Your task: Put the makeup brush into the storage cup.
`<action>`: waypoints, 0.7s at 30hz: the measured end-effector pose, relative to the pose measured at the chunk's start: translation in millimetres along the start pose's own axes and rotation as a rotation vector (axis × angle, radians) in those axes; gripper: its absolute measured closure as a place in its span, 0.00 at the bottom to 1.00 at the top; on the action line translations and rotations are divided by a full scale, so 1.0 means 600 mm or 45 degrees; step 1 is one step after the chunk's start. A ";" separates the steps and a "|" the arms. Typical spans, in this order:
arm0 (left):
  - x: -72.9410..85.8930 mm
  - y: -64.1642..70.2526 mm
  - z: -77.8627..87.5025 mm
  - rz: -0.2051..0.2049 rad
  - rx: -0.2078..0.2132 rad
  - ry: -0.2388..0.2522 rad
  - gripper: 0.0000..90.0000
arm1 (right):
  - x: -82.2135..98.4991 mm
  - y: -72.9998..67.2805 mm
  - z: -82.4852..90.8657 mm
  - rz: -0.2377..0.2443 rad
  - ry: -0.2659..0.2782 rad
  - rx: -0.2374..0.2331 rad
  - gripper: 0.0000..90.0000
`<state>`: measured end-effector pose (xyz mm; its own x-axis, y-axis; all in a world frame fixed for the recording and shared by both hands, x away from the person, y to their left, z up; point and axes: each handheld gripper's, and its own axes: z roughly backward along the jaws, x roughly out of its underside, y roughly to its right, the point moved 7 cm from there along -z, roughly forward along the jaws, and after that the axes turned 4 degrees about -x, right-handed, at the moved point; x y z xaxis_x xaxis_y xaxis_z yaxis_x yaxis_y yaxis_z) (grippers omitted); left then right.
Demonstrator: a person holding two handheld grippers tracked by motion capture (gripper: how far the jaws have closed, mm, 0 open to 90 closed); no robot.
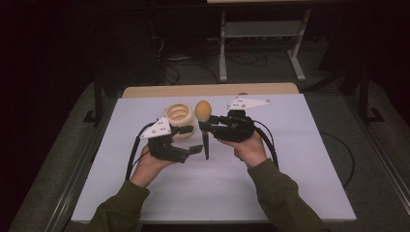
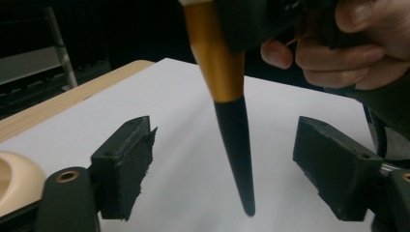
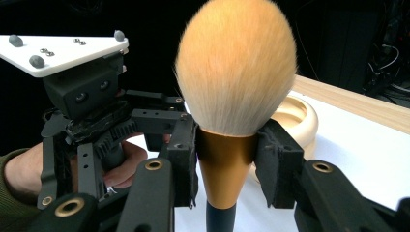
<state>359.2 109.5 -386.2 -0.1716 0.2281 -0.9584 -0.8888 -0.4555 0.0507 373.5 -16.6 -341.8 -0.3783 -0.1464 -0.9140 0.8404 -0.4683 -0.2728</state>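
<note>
Pinched in my right claw [image 3: 226,166] is a brush [image 3: 235,72], held upright by its gold collar, bristles up and black handle pointing down, its tip just above the white tabletop [image 1: 270,169]. My left claw [image 2: 232,164] stands spread, a pad either side of that handle without touching it. Beyond the claws a cream ribbed bowl [image 1: 178,116] sits on the tabletop, near the far wooden edge [image 1: 208,90].

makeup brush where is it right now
In the high view the makeup brush stands upright above the table's middle, clamped at its gold collar by the right gripper, just right of the cream holder, its black handle tip between the left gripper's open jaws.
</note>
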 end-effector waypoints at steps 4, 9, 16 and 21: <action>-0.001 0.003 -0.008 0.008 0.019 0.005 0.32 | 0.002 -0.003 -0.005 0.002 -0.005 -0.005 0.68; 0.000 0.001 -0.015 0.015 0.023 0.011 0.41 | 0.005 -0.008 -0.011 0.008 -0.010 -0.018 0.68; 0.001 -0.001 -0.019 0.004 0.009 0.012 0.49 | 0.006 -0.013 -0.016 0.020 -0.012 -0.030 0.68; 0.004 -0.001 -0.021 0.001 0.015 0.009 0.56 | 0.008 -0.015 -0.019 0.024 -0.012 -0.035 0.68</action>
<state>364.7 99.2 -391.9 -0.1695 0.2218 -0.9602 -0.8934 -0.4459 0.0547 368.3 -3.3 -347.2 -0.3659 -0.1634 -0.9162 0.8578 -0.4411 -0.2639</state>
